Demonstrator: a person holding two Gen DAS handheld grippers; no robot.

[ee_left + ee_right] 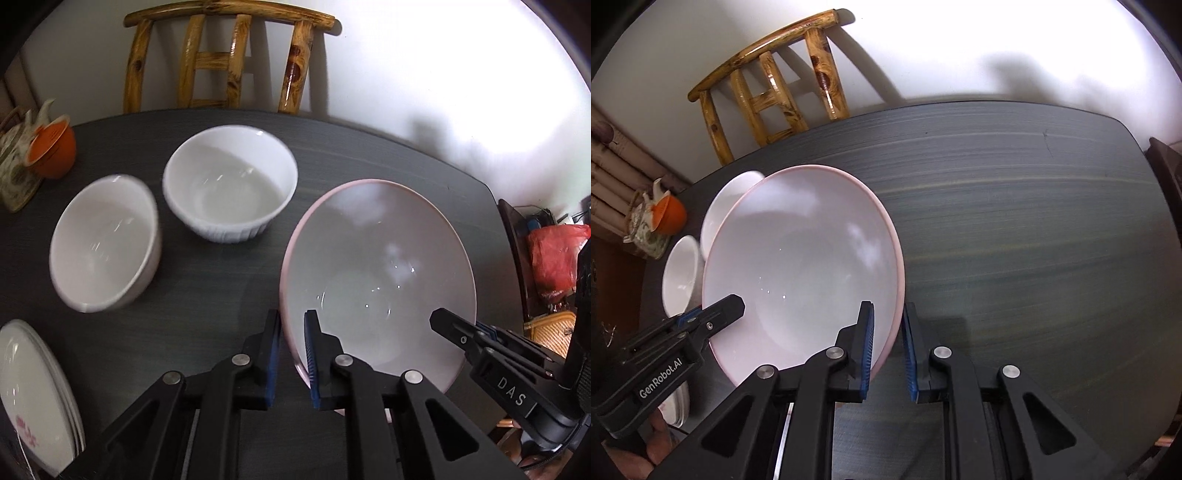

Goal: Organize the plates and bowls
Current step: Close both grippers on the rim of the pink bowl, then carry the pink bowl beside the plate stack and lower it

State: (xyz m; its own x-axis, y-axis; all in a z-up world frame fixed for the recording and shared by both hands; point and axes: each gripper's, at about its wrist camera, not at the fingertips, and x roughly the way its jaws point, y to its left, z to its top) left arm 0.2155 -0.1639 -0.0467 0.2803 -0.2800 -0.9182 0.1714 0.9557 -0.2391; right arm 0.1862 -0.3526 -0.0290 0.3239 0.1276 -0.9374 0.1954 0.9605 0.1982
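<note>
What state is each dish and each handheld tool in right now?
Pink-rimmed bowl: empty, gripped at both rims.
Ribbed white bowl: empty, upright on table.
Plain white bowl: empty, upright.
Plates: stacked.
Left tool: shut on bowl rim.
Right tool: shut on opposite rim.

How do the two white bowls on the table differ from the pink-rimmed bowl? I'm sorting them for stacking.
The pink-rimmed bowl is wide and shallow; the two white bowls are smaller and deeper. It is clamped at opposite rims by the left gripper and right gripper; they are ungripped. All look empty.
</note>
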